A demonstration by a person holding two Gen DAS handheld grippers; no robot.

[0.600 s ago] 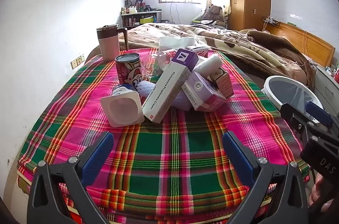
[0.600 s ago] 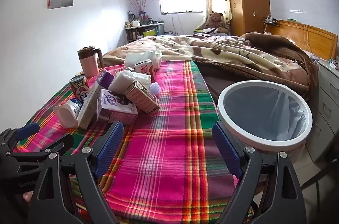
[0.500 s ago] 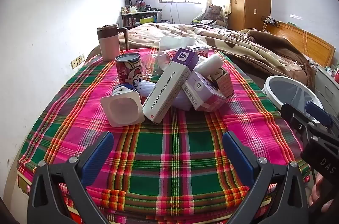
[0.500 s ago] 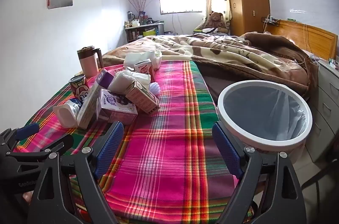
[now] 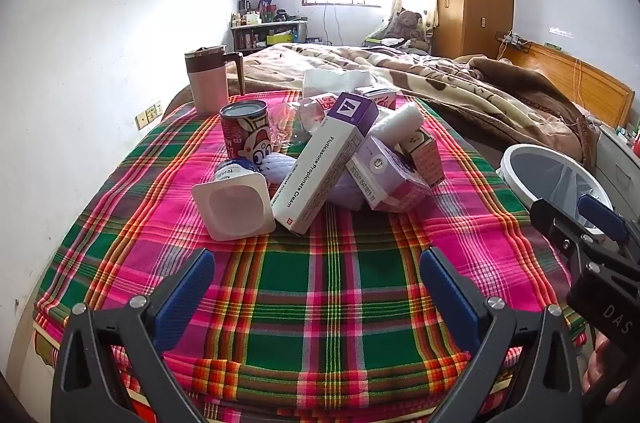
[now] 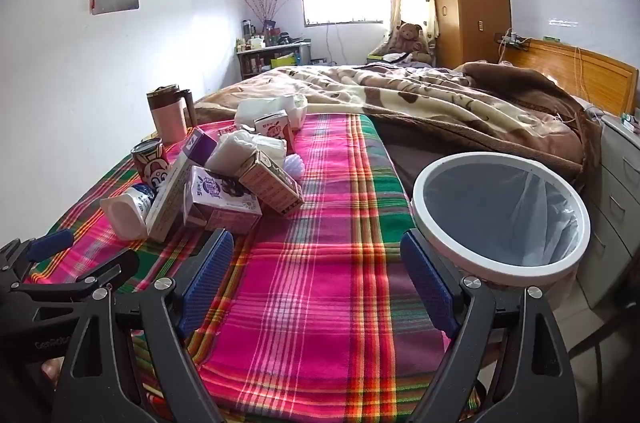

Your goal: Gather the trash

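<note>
a heap of trash is seen on the plaid cloth (image 5: 320,287) of the table: a white yogurt cup (image 5: 234,205) tipped on its side at the near left, a long cream box (image 5: 326,163) leaned across the pile, a purple carton (image 5: 386,181) beside it, a small tan box (image 5: 424,153) behind that, a red can (image 5: 244,135) upright at the left, with crumpled wrappers and tissue further back. a pink lidded mug (image 5: 208,83) is set apart at the far left corner and is judged not to be trash. the white-rimmed bin (image 6: 500,215), lined with a clear bag, is placed off the table's right edge, well apart from the heap.

the left gripper (image 5: 318,287) is held short of the pile with its jaws spread wide and nothing between them; the yogurt cup is the nearest piece. the right gripper (image 6: 316,277) is likewise wide and empty, aimed over bare cloth between the heap and the bin.

nothing is yet collected. the pieces are propped on one another, so if the cream box is pulled first, the carton and tan box are likely to be toppled or slid off the table. the light yogurt cup may be crushed or squirted out by a hard pinch. the cloth may be snagged by a low approach, and the whole pile dragged. a release short of the bin's rim would send an item to the floor.
</note>
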